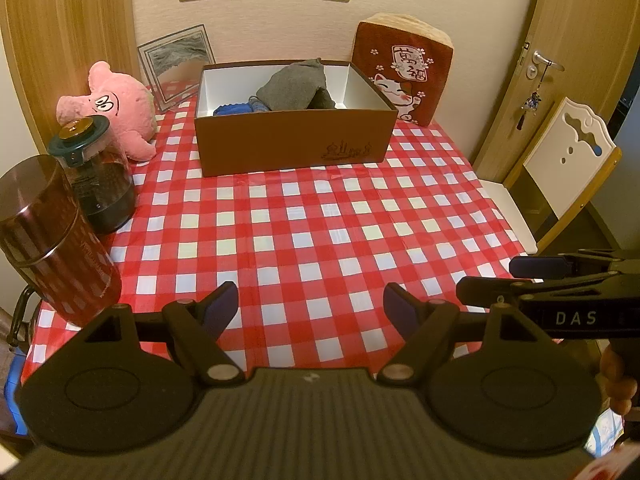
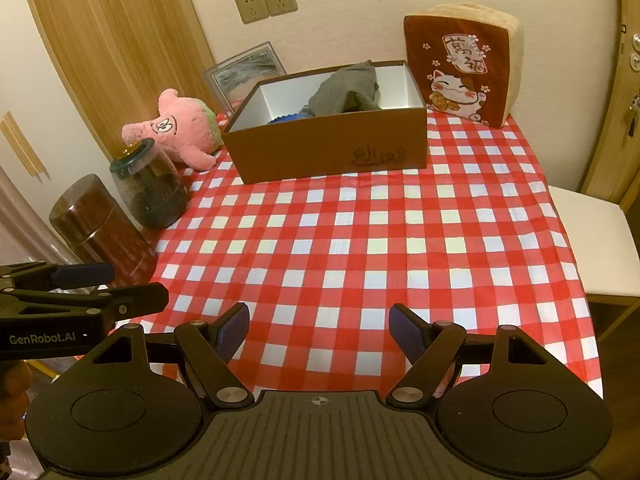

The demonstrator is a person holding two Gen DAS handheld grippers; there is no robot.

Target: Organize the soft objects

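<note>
Left gripper (image 1: pixel 310 304) and right gripper (image 2: pixel 319 326) being held wide apart and empty above the near edge of the checked tablecloth (image 2: pixel 360 232), bare cloth lying beyond, grey garment (image 1: pixel 294 88) being contained in the brown box (image 1: pixel 296 140) farther back, pink plush (image 1: pixel 116 108) lying left of it, cat cushion (image 1: pixel 402 72) being propped against the wall.

Brown box (image 1: pixel 294 142) holding grey cloth (image 1: pixel 294 88), pink plush (image 1: pixel 116 108) left, cat cushion (image 1: pixel 402 72) right
</note>
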